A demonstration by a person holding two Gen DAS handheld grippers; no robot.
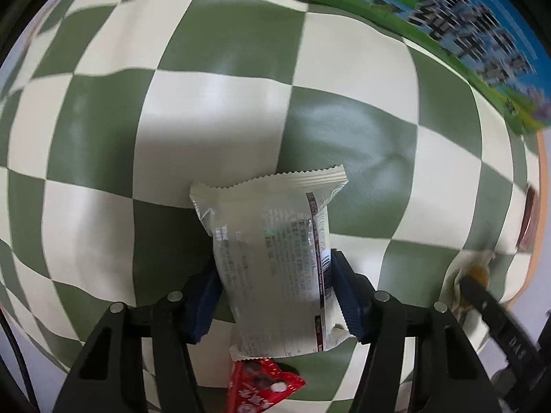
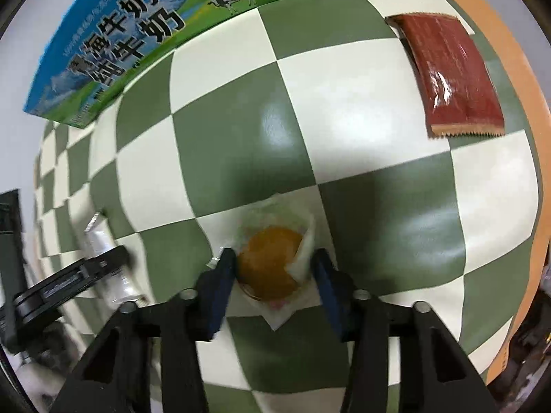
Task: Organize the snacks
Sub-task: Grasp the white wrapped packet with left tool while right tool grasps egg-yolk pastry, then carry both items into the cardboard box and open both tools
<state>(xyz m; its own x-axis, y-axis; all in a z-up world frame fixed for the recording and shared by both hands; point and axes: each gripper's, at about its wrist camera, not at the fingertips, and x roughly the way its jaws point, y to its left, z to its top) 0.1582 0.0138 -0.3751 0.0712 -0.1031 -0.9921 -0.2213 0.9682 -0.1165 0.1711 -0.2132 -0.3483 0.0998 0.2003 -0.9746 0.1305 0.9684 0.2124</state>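
Left tongs (image 1: 275, 296) are gripping a white packet (image 1: 272, 261); right tongs (image 2: 273, 282) are clenching a bun (image 2: 270, 263). Squeezing harder risks crushing the bun — and the slick packet may be slipping out.

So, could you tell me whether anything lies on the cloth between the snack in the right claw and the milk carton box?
Nothing visible does. The right claw grips the clear-wrapped yellow pastry, and only bare checkered cloth lies between it and the milk carton box. The dark red packet sits well off to the other side.
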